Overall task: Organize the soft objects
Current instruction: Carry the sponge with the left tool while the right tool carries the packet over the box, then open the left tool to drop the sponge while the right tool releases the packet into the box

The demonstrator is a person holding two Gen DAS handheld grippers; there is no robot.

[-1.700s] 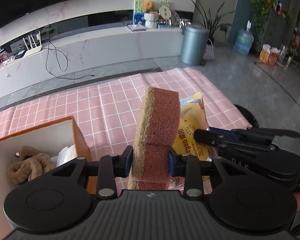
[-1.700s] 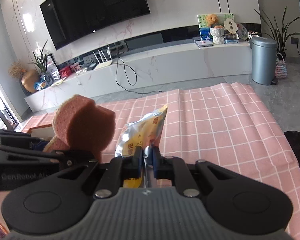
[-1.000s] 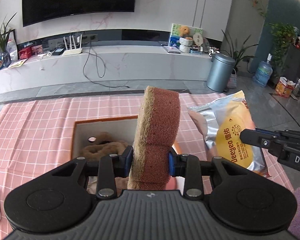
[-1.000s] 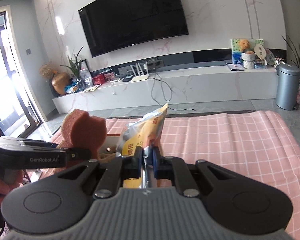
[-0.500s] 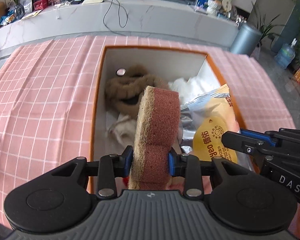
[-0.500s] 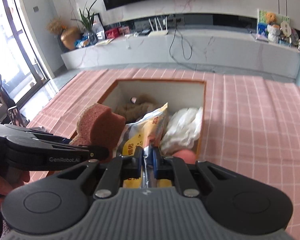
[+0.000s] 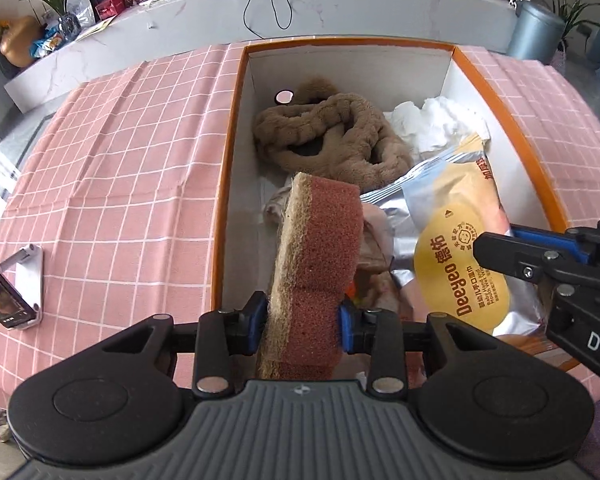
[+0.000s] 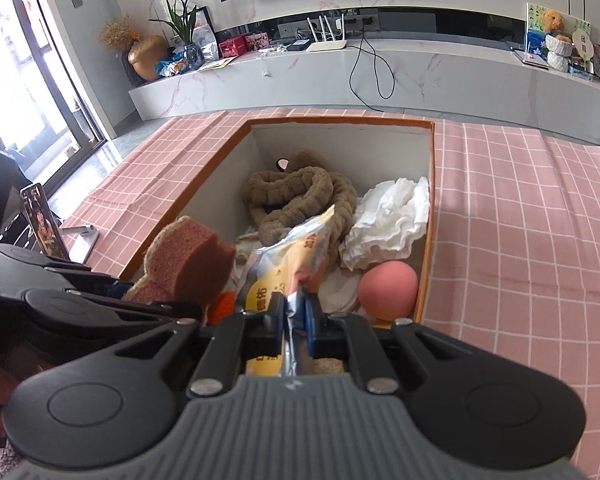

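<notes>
A pinkish-brown sponge (image 7: 320, 248) with a tan scrub layer stands upright between the pads of my left gripper (image 7: 302, 320), low over the near left of the orange-rimmed box (image 7: 224, 208). Those jaws are opening, and the pads still touch the sponge's sides. My right gripper (image 8: 295, 316) is shut on the silver edge of a yellow wet-wipes pack (image 8: 296, 248), which lies tilted inside the box on the right (image 7: 456, 264). Each gripper shows in the other's view: the right one (image 7: 540, 264) and the left one (image 8: 100, 296).
Inside the box lie a brown plush rope (image 7: 332, 140), crumpled white tissue (image 7: 436, 120), a pink ball (image 8: 386, 286) and some cloth. A phone on a stand (image 7: 0, 300) sits left of the box on the pink checked tablecloth (image 7: 120, 160).
Both grippers came over the box and sank into it with their loads, tilting downward. The sponge looks less squeezed than before. The pack stays pinched in the right gripper.
</notes>
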